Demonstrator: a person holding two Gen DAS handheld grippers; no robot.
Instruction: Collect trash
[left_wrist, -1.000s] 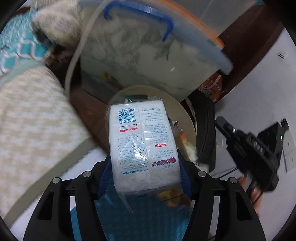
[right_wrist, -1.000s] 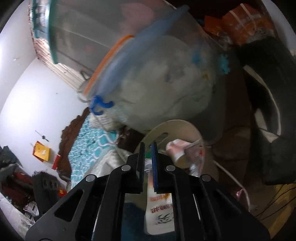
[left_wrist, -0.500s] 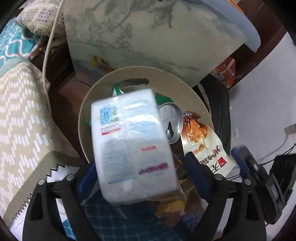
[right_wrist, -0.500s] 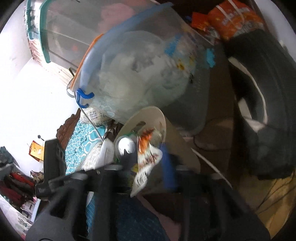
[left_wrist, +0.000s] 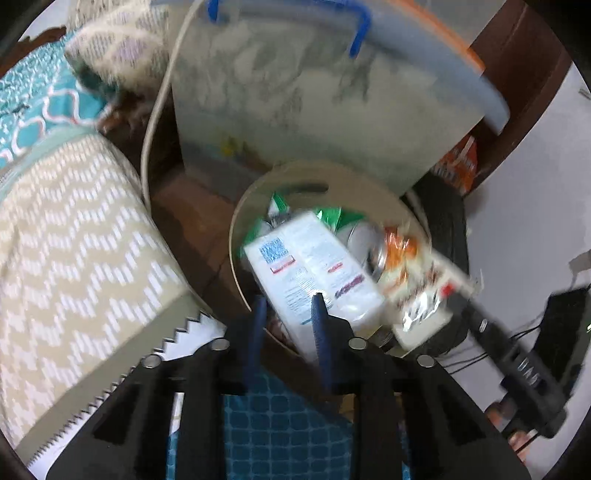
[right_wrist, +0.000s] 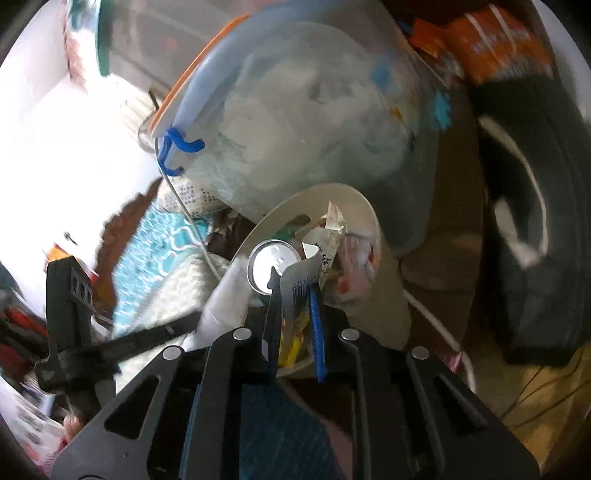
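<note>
Just above the near edge of the bin (left_wrist: 236, 236), at the lower middle of the left wrist view, the left gripper (left_wrist: 288, 314) is seen with its jaws narrow and closing, and nothing is pressed between them. The white packet (left_wrist: 314, 266) is lodged at a slant in the bin, its lower corner close to the near rim, beside a can (right_wrist: 271, 267).

At the lower middle of the right wrist view, the right gripper (right_wrist: 294, 306) is held over the same bin with its jaws closing, and a wrapper (right_wrist: 301, 284) with a barcode is seen between them. Whether the wrapper is pinched or merely stands in the gap cannot be told through the blur.

Two risks are judged likely. If the wrapper is caught as the jaws close, it may be dragged back out of the bin when that hand is lifted. The packet, propped on other rubbish and not settled, may be tipped over the rim if it is brushed by either gripper. The bin itself could also be knocked against the storage box (left_wrist: 295, 92) behind it.
</note>
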